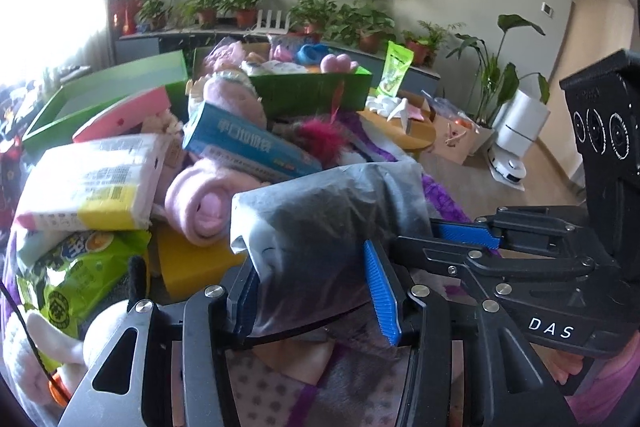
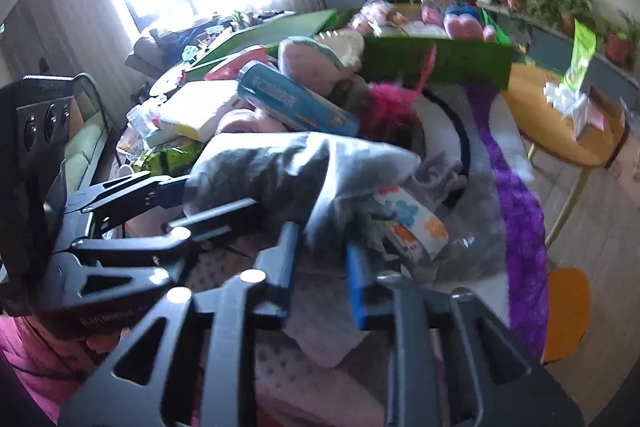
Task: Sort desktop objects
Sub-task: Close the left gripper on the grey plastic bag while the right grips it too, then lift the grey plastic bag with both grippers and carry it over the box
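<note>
Grey bag (image 1: 320, 211): one item, translucent grey-white plastic film, crumpled, with something dark showing through; soft and puffed, its open edge ragged on the side toward the left tool. It sits raised above the heap, held from both ends. Left tool (image 1: 316, 291): blue ribbed pads, half spread, both pressed into the lower end of the bag, pinching it. Right tool (image 2: 320, 267): blue pads, nearly pressed together, nipping a fold of the same bag's film at its near edge; in the left wrist view its black linkage reaches in from the right and meets the bag's far side. Ahead of the left tool, on the crowded surface: one blue carton (image 1: 248, 143) with white print, lying tilted across one pink rolled cloth (image 1: 200, 203); one white and yellow packet (image 1: 88, 183) to the left of it; one green snack bag (image 1: 80, 267) below that; one yellow block (image 1: 188, 263) just beside the bag's lower left. Further ahead: two green boxes (image 1: 312, 91), the right one filled with pink and blue soft items, the left one open. One magenta fluffy ball (image 1: 320, 139) beyond the bag. Under the right tool: one roll of flower-printed tape (image 2: 412, 223), touching the bag's edge. To the right of both tools, one round yellow table (image 2: 560, 123), apart from the heap, bearing one upright green pouch (image 1: 396, 71).
</note>
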A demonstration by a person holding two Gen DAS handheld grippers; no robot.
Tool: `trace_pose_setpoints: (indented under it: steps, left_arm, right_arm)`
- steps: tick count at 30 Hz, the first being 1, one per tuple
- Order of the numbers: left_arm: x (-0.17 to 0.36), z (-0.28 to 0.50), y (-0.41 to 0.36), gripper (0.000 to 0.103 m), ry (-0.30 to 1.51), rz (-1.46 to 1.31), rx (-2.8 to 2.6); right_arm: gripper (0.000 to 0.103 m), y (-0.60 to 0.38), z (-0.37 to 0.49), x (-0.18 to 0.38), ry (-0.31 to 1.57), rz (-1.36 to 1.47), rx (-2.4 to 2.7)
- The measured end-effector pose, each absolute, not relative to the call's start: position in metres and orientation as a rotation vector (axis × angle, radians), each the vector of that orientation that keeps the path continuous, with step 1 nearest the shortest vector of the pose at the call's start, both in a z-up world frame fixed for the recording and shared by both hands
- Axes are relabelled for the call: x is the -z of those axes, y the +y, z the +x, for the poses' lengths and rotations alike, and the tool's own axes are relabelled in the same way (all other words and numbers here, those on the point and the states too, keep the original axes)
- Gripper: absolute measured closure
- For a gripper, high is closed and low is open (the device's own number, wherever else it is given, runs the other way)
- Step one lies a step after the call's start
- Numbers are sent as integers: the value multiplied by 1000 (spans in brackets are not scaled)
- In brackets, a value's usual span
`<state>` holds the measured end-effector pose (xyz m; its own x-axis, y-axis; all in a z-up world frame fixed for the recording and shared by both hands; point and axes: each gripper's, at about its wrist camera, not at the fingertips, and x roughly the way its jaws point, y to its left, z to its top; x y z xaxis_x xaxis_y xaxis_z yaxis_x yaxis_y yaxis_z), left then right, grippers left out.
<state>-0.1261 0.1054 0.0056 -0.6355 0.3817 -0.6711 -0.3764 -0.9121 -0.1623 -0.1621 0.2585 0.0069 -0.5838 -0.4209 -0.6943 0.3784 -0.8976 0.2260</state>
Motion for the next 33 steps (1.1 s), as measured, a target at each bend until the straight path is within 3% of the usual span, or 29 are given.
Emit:
trace_pose_setpoints:
  steps: [18, 33]
  left_arm:
    - [-68, -119, 117, 54, 63, -856, -2533]
    - [-143, -163, 125, 54, 186, -612, -2588]
  right_arm:
    - [87, 267, -149, -60, -115, 966, 2485]
    - [85, 278, -189, -127, -126, 746, 2540]
